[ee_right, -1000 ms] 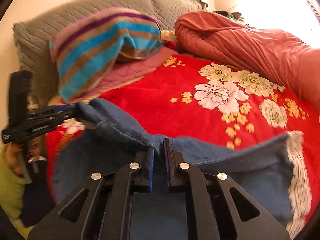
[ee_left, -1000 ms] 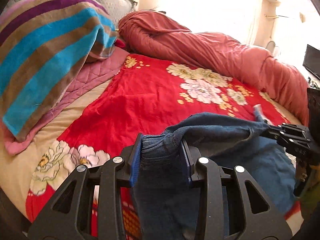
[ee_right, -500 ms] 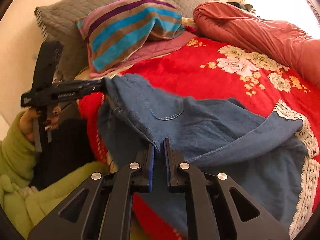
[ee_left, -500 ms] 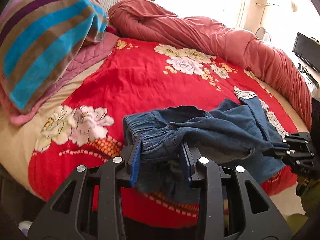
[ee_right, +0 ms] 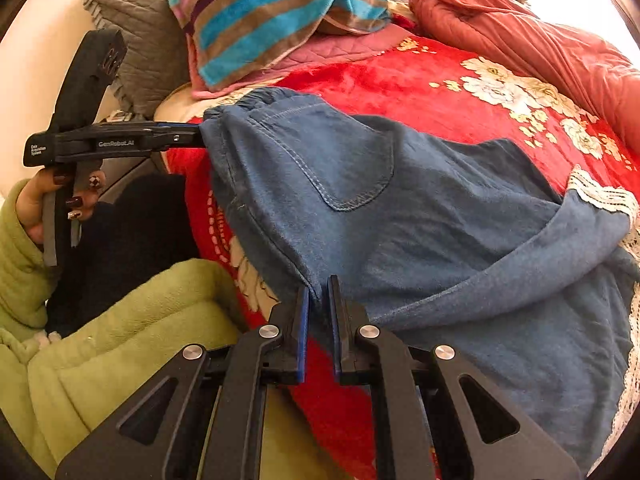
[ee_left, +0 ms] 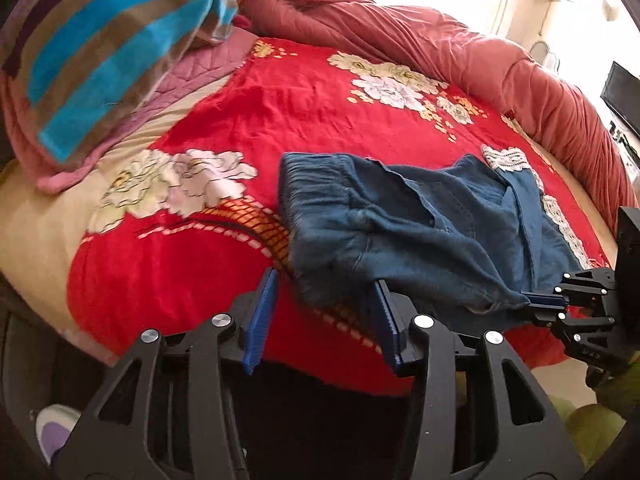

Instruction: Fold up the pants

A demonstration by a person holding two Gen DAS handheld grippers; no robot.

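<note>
right gripper (ee_right: 318,292) clamped on blue denim pants (ee_right: 420,216); left gripper (ee_left: 326,292) just opening, waistband loose between jaws.

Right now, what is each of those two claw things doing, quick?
Left gripper: open, jaws just widened, the jeans lying loose between them.
Right gripper: closed, pinching the jeans' edge.

bright window glare, fisheye warp, slight blur
</note>
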